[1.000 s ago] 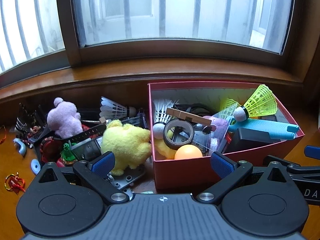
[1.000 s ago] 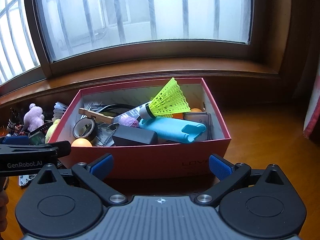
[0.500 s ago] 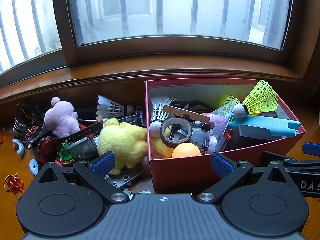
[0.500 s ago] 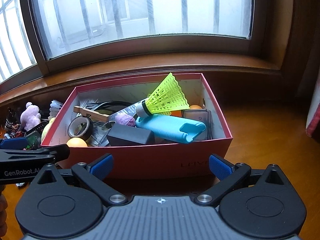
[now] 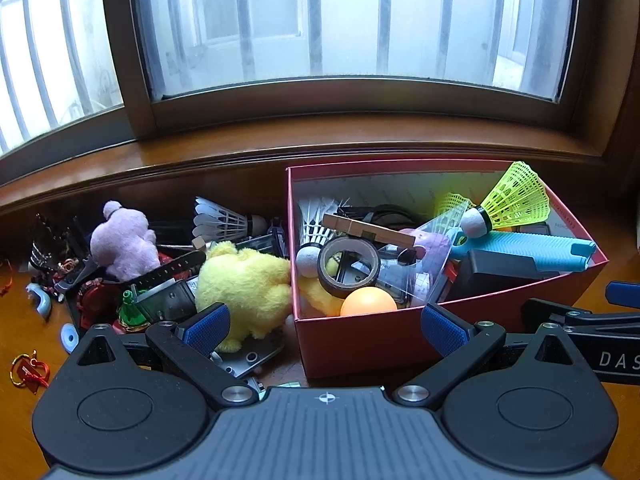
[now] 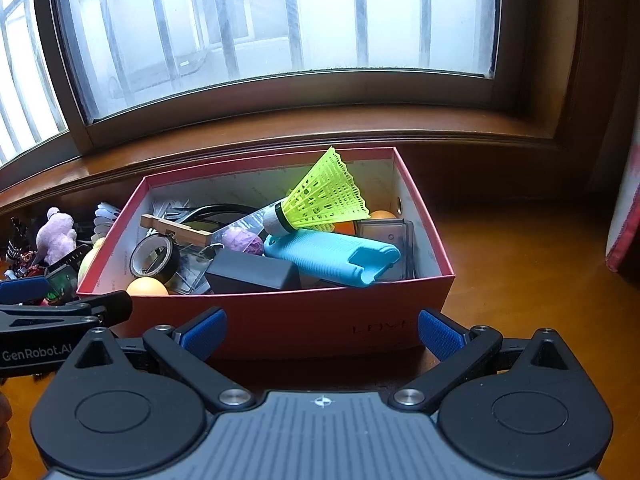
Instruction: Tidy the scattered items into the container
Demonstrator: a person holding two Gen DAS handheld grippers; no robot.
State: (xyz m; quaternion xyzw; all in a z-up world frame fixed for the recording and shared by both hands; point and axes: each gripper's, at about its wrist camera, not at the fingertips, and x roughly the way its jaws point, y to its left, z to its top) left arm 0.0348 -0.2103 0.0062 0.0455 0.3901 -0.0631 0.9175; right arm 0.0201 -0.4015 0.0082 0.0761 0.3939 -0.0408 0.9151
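So we've got both tools empty right now: our left gripper (image 5: 324, 326) has its jaws spread wide with nothing between them, and the right gripper (image 6: 322, 330) is just as wide and just as empty, parked in front of the near wall of the red box (image 6: 280, 320). The box is already pretty stuffed, with the neon shuttlecock (image 6: 320, 200) perched on the blue case (image 6: 332, 258).

What's left sits in the pile on the left of the box. The yellow plush (image 5: 244, 284) is the obvious next grab: it lies just beyond our left gripper's left finger, pressed against the box's left wall. So we'd say the left hand is much nearer; the right one has the whole box in the way. The plush is a roundish lump with no real long axis, so approach angle shouldn't matter much. Farther left are the pink plush (image 5: 122, 240) and white shuttlecock (image 5: 224, 222).
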